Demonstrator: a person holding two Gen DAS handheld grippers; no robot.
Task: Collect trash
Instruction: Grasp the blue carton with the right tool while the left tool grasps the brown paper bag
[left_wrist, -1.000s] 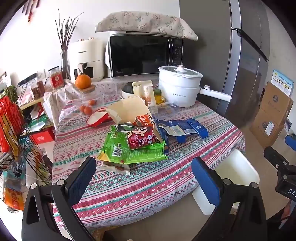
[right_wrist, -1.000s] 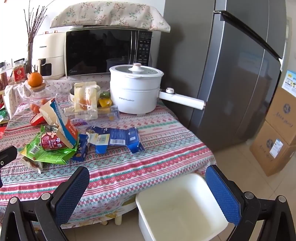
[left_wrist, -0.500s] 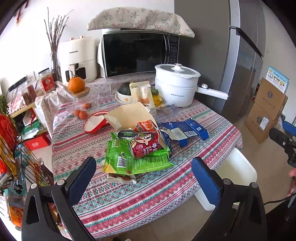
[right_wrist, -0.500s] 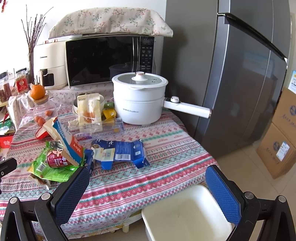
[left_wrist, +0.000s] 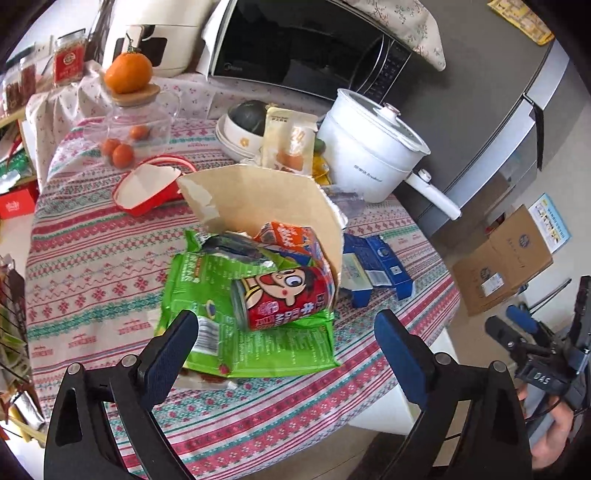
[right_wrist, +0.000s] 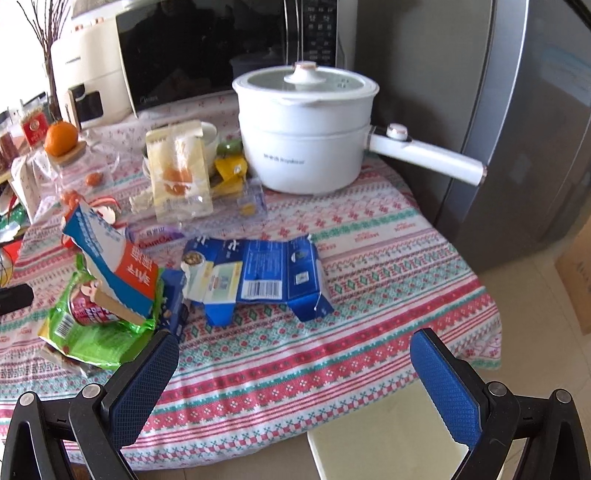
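Both tools are closing in on the desk (right_wrist: 369, 258): the left tool (left_wrist: 284, 343), jaws narrowing slightly yet empty, is nearing the red can (left_wrist: 284, 295); the right tool (right_wrist: 295, 373), wide open and empty, is facing the blue carton (right_wrist: 255, 273).

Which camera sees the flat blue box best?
The right wrist view: the blue box lies opened out in full view, barcode showing. The left wrist view shows only part of it, peeking out behind the torn carton.

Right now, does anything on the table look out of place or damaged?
Yes: a red can lies tipped on a crumpled green wrapper, under a torn carton, beside a flattened blue box.
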